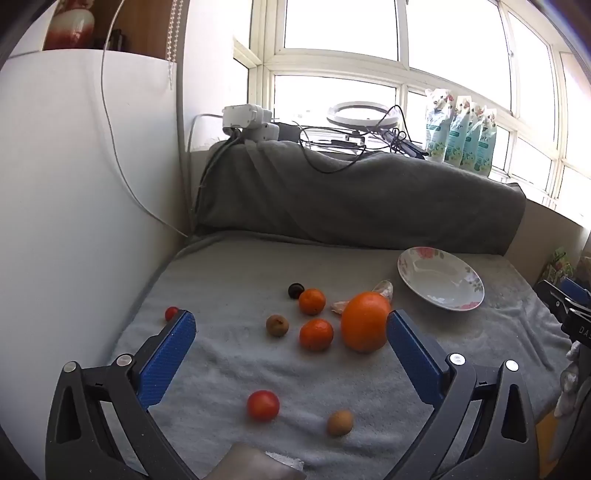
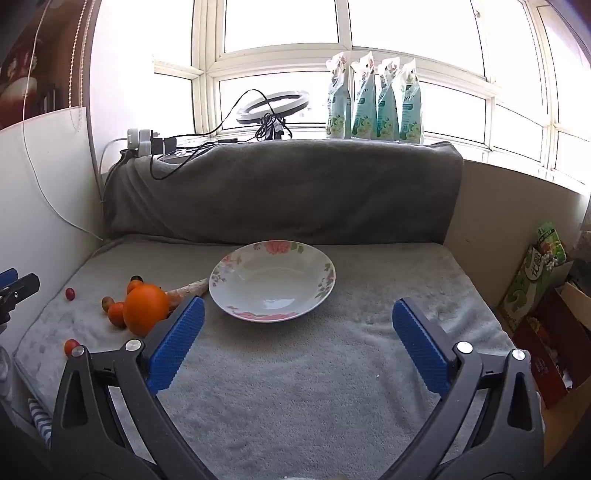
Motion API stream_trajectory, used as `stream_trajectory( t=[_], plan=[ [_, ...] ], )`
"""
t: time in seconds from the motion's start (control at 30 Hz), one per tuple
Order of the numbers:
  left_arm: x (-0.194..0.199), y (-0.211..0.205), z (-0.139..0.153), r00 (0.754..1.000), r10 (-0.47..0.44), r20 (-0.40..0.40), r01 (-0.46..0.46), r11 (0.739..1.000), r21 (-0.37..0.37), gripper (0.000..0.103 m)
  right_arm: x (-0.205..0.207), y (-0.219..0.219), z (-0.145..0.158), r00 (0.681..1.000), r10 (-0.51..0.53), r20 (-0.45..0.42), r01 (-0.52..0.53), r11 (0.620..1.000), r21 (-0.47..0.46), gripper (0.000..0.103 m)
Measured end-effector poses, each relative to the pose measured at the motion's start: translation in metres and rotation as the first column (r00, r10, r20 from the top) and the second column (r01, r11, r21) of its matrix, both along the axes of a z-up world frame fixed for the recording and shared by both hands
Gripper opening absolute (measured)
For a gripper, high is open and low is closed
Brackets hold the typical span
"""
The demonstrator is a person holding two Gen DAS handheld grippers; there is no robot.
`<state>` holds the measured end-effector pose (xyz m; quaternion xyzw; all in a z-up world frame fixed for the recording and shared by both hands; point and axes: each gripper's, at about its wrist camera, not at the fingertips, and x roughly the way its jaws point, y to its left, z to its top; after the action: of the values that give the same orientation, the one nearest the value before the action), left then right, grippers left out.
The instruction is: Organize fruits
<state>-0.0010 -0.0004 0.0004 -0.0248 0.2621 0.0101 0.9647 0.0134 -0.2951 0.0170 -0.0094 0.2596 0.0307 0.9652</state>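
- Currently my left gripper (image 1: 291, 345) gapes fully, gripping nothing, above scattered fruit on the grey towel (image 1: 229, 373).
- Big orange (image 1: 365, 321) sits centre, just left of the empty floral bowl (image 2: 272, 280).
- My right gripper (image 2: 297, 341) is wide open, empty.

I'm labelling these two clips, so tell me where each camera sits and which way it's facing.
Left wrist: on the left hand-held gripper, angled down at scattered fruit around the big orange; its open blue fingers show.
Right wrist: on the right hand-held gripper, angled down at the empty floral plate; its open blue fingers show.
Shared: plate, orange, grey towel, window.
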Motion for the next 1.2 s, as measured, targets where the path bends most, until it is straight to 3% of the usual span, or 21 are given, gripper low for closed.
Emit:
stream_trajectory(
  t=[1.2],
  plan=[
    [0.004, -0.007, 0.007, 1.0, 0.0, -0.007, 0.0, 1.0, 0.011, 0.102, -0.004, -0.006, 0.002, 1.0, -0.022, 0.014, 0.021, 0.999, 0.041, 0.103]
  ],
)
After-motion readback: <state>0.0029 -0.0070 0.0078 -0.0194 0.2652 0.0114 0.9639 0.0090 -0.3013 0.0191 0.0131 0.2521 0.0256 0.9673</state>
